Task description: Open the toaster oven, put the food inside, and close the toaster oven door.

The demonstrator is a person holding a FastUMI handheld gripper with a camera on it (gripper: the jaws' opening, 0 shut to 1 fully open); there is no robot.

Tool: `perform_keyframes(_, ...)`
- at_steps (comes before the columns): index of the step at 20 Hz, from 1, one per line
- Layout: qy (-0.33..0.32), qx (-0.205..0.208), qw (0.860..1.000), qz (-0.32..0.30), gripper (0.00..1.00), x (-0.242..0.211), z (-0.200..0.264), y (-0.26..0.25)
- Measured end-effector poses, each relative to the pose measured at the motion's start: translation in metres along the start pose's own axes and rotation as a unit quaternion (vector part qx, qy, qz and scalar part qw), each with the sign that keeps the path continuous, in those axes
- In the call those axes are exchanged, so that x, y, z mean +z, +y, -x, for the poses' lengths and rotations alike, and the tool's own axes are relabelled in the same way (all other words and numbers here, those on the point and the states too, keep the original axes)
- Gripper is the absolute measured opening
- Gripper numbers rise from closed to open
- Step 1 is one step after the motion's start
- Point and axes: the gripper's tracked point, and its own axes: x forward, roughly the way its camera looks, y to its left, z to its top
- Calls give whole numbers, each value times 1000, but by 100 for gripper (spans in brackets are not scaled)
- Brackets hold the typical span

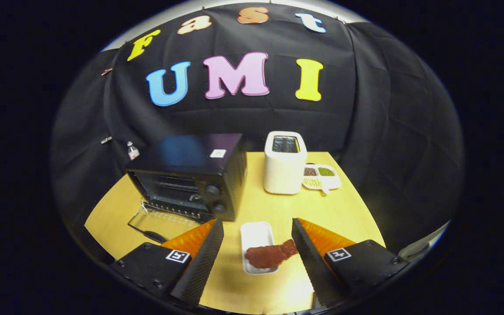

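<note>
Yellow-tan wood worktop (269, 210) carries everything. Black toaster oven (190, 175) sits beyond the left finger, door (164, 218) dropped open and lying flat toward the fingers, wire rack visible inside, two round knobs (215, 199) stacked on its right front panel. Small white sticker on the oven's top.

Food (269, 256): a reddish-brown piece (looks like meat, can't tell the kind) lying on a small white rectangular tray (256, 234). Piece covers the near end of the tray and its right end hangs over the tray's edge, reaching up to the inner face of the right finger; contact there can't be told. Tray and food sit between the two fingers, closer to the right one.

Gripper (256, 243) fingers spread wide, released, nothing clamped between them; left finger well apart from the food. Food is outside the oven, on the worktop just right of the open door.

White two-slot toaster (285, 164) stands upright just right of the oven, with a gap between them. Right beside the toaster, touching or nearly so, a white divided dish (322, 178) with three compartments: brownish bits, green bits, yellowish bits.

Small bottle (132, 151) with a red label behind the oven's left rear corner, near the black cloth wall (387, 131).
</note>
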Motion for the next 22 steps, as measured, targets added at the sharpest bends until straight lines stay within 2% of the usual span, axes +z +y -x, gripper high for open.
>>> perform_keyframes(5,86,31,992,-82,99,-56,-41,-38)
perform_keyframes(10,147,79,970,-177,96,-94,-75,-34)
perform_keyframes(12,147,92,963,-204,77,-95,-79,-31)
perform_keyframes(13,150,96,961,-212,60,-96,-79,-32)
perform_keyframes(14,155,99,959,-217,58,-97,-80,-32)
perform_keyframes(17,168,115,951,-231,32,-95,-77,-32)
perform_keyframes(19,172,130,946,-243,22,-92,-79,-30)
perform_keyframes(22,180,136,940,-258,16,-87,-78,-32)
